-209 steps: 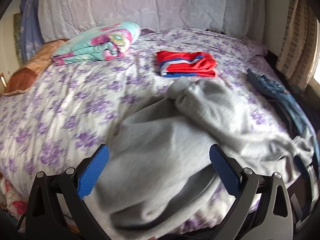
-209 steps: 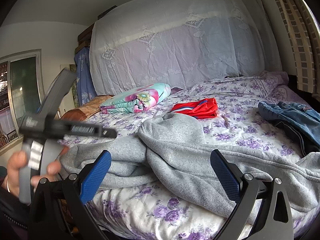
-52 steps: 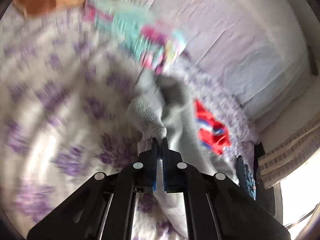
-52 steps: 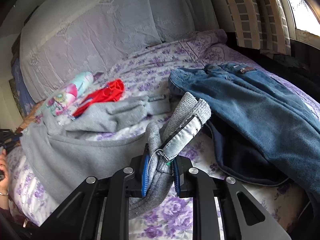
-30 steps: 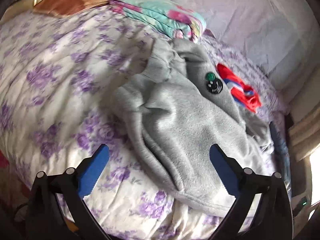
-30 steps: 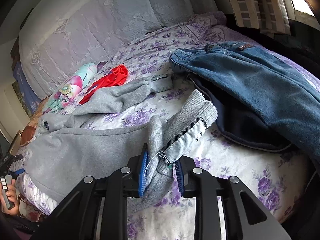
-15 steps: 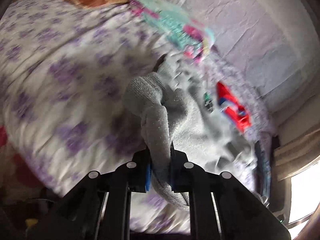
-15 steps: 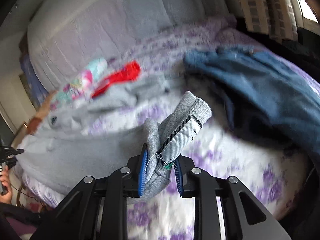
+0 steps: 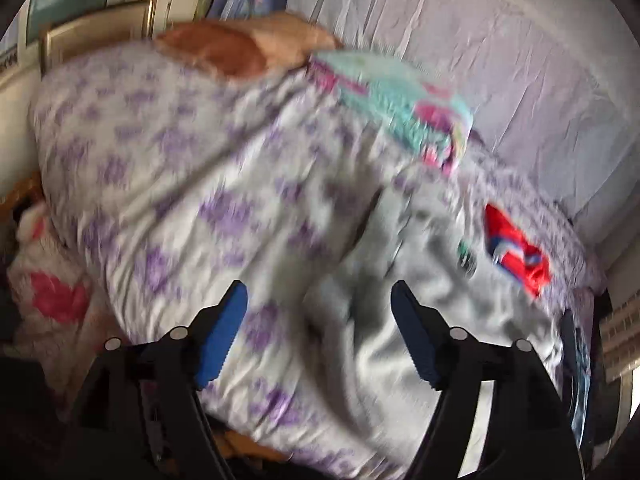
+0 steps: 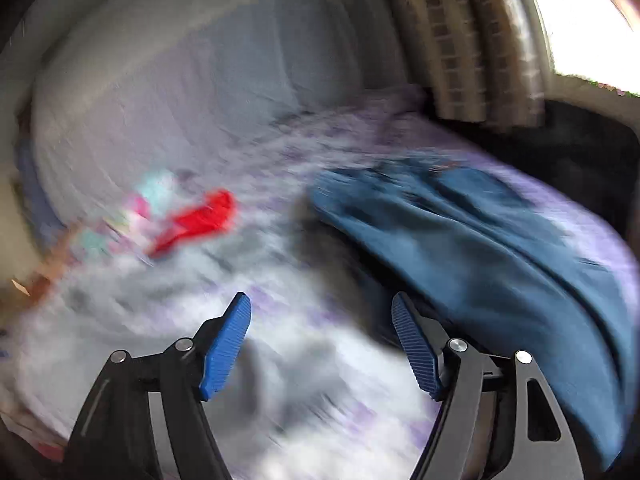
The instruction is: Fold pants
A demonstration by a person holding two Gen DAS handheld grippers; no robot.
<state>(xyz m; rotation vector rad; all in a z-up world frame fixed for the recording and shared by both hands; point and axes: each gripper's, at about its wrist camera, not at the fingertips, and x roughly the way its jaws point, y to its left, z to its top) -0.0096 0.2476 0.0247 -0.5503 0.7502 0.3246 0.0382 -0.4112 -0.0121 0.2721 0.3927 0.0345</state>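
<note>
Looking through left wrist cam: pretty smeared, but readable
Left gripper (image 9: 318,332): jaws spread wide, nothing between the blue pads, hanging over the near edge of the bed
Grey pants (image 9: 420,280): lying loose on the purple-flowered bedspread (image 9: 180,184), just beyond and right of the gripper, not touching it
Red garment (image 9: 516,248): far right, just past the grey pants
Teal floral bundle (image 9: 400,112): far side, near the headboard cover

Right wrist cam: way blurrier
Right gripper (image 10: 320,344): jaws spread too, holding nothing
Grey pants (image 10: 160,320): pale smear to the near left, shape can't be made out
Blue jeans (image 10: 480,248): spread out on the right, reaching near the right finger
Red garment (image 10: 196,220): far left
</note>
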